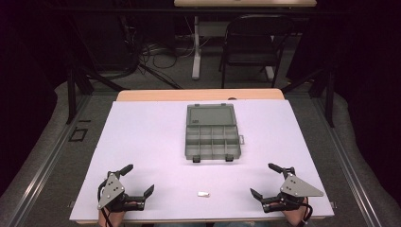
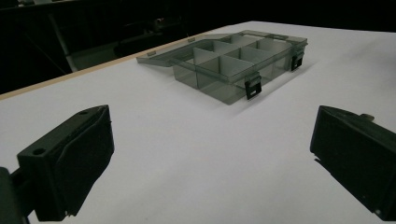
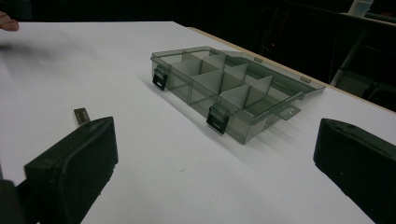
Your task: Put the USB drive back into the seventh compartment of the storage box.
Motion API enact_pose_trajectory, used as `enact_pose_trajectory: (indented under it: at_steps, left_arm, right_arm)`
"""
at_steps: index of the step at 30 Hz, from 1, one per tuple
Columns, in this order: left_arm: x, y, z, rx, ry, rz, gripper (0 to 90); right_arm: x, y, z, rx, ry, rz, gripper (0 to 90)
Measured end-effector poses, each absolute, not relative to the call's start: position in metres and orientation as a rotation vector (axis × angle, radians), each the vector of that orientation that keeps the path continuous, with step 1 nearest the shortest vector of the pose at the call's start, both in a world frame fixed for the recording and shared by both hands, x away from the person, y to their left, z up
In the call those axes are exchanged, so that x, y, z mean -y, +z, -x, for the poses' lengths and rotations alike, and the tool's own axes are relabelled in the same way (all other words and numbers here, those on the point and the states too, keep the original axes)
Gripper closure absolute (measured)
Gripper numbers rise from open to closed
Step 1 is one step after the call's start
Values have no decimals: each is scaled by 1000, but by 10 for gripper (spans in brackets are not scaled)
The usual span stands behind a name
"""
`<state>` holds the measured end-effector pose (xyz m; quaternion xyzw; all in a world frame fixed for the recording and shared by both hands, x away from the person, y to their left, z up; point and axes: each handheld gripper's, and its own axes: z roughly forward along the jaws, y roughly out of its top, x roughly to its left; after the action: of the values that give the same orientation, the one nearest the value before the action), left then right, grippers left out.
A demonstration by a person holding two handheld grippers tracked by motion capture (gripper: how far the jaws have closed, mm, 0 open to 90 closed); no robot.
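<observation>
**Colours and patterns recorded**

The compartment box (image 1: pixel 212 140) is noted as smoky translucent grey, with black latches (image 3: pixel 217 119). The table sheet (image 1: pixel 142 142) is plain pale lilac-white, unpatterned. Both grippers (image 1: pixel 137 182) (image 1: pixel 267 179) are black, topped with grey plates. The small piece (image 1: pixel 203 194) is pale.

- the white table sheet (image 1: pixel 151 156) is evenly and brightly lit from above, while the room around it sinks into near black.
- soft, short shadows lie beside the organiser box (image 2: pixel 238 63).
- the high view is slightly soft and grainy.
- in the gripper views the near edges blur.
</observation>
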<state>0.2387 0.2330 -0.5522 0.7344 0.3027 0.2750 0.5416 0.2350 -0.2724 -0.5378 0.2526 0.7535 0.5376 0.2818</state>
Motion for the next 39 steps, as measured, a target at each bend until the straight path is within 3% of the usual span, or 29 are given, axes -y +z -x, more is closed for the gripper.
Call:
enact_pose_trajectory:
  at_steps: [39]
  left_arm:
    - [-231,-553,-242,-709,650,-1759,0]
  right_arm:
    - [236,-532,-250,-2171,1469,-605,0]
